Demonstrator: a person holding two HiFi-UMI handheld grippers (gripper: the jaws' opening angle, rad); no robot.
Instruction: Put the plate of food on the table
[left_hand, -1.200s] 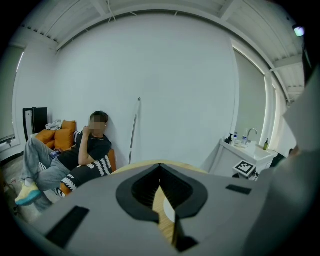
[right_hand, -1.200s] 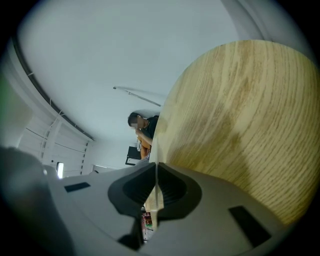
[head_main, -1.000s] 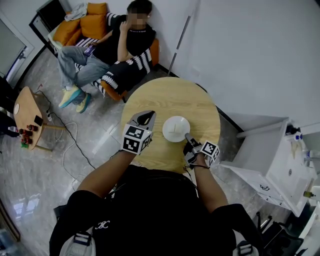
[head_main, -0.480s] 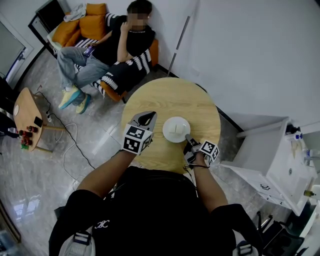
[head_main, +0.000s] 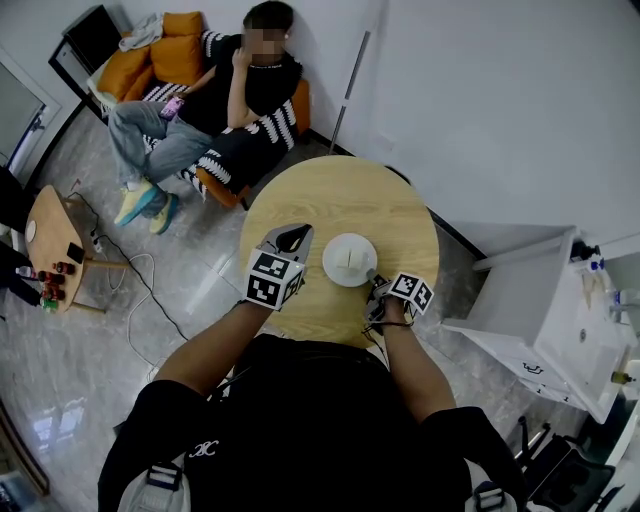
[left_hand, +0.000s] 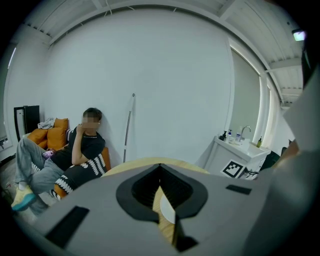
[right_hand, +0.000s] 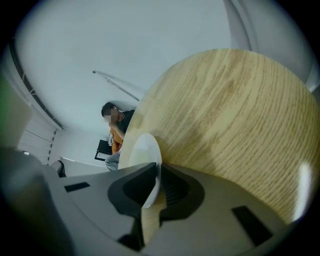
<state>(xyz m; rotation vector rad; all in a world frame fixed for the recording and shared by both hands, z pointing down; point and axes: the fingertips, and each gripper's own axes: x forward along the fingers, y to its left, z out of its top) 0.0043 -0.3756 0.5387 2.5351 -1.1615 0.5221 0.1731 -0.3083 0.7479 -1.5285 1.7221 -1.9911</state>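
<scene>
The white plate sat mid-frame on the round wooden desk, its near rim pinched in the narrowly set jaws of the right gripper. The left gripper, just left of it, was closed and empty. Setting-down looked nearly done: next, the right jaws should part and draw back without dragging the plate.

There is one round wooden table, one white plate, two grippers, namely the left gripper and the right gripper, one seated person at far left, two orange cushions beside them, one small side table at left, and one white cabinet at right.
</scene>
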